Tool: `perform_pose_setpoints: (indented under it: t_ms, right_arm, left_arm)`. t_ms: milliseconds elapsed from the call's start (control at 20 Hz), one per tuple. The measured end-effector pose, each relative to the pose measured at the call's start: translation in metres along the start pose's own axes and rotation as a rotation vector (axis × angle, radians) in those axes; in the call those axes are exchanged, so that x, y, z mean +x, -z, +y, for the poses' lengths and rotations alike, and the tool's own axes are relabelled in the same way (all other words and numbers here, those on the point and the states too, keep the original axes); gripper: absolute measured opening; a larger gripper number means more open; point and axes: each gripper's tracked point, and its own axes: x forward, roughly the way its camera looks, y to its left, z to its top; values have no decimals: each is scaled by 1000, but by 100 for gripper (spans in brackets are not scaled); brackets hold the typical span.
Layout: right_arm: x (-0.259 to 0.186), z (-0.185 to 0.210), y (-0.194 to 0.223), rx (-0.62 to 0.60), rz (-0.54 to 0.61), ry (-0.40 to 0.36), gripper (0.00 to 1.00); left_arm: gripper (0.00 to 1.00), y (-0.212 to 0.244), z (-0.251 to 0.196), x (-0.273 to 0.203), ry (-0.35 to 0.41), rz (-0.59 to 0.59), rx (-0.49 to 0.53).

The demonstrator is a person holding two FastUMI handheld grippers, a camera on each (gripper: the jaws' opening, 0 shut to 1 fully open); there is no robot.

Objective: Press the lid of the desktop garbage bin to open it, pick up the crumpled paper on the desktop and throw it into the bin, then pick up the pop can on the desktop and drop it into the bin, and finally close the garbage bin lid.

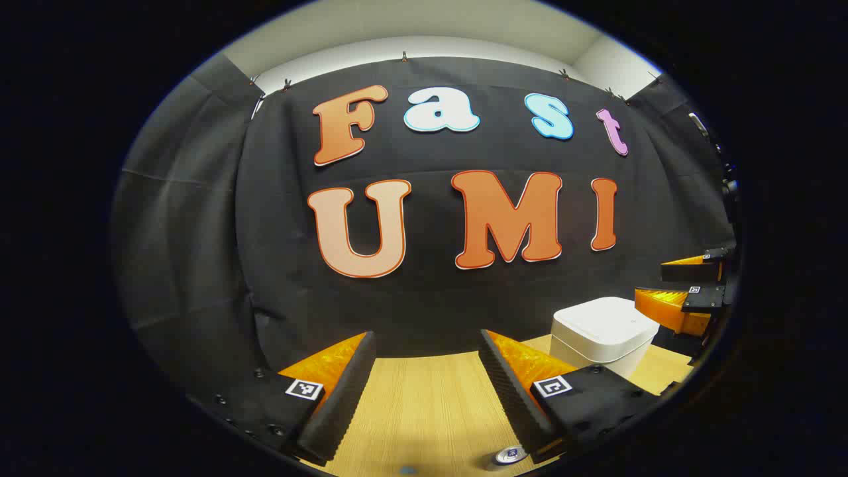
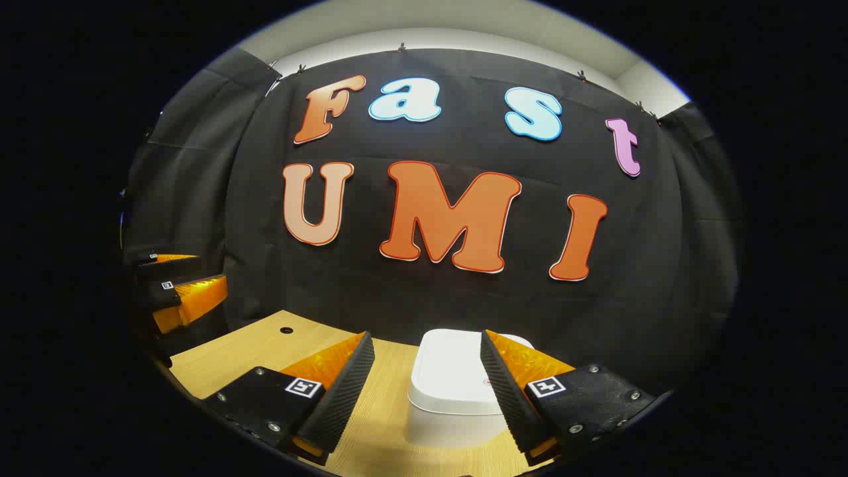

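Note:
The white garbage bin (image 2: 457, 377) stands with its lid down on the wooden desktop (image 2: 265, 351). In the right gripper view it sits straight ahead, between and just beyond the fingers of my right gripper (image 2: 427, 334), which is open and holds nothing. In the left gripper view the bin (image 1: 603, 331) is off to the right, and my left gripper (image 1: 427, 334) hovers open over bare wood. The silver top of the pop can (image 1: 510, 455) peeks out at the bottom edge, under the right finger (image 1: 510, 391). The right gripper (image 1: 652, 281) hangs above the bin's far side.
The black cloth wall closes off the back of the desktop right behind the bin. A small round hole (image 2: 286, 329) sits in the wood near the back left corner. The left gripper (image 2: 209, 271) shows at the far left of the right gripper view.

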Motion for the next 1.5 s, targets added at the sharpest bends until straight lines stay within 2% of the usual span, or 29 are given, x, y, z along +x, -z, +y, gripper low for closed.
perform_pose_setpoints:
  t_ms: [1100,1300,1400,1500]
  right_arm:
    - [10,-48,-8,-11,25,57,96]
    - [16,-67,-6,8,34,87,82]
    - [21,-74,-4,34,48,93,69]
    - [26,-80,1,49,69,101,45]
  left_arm:
    - [99,6,-5,-7,-26,19,15]
    - [99,15,-2,-12,-46,43,19]
    - [99,18,0,-12,-59,57,15]
    - [99,21,0,-14,-69,64,12]
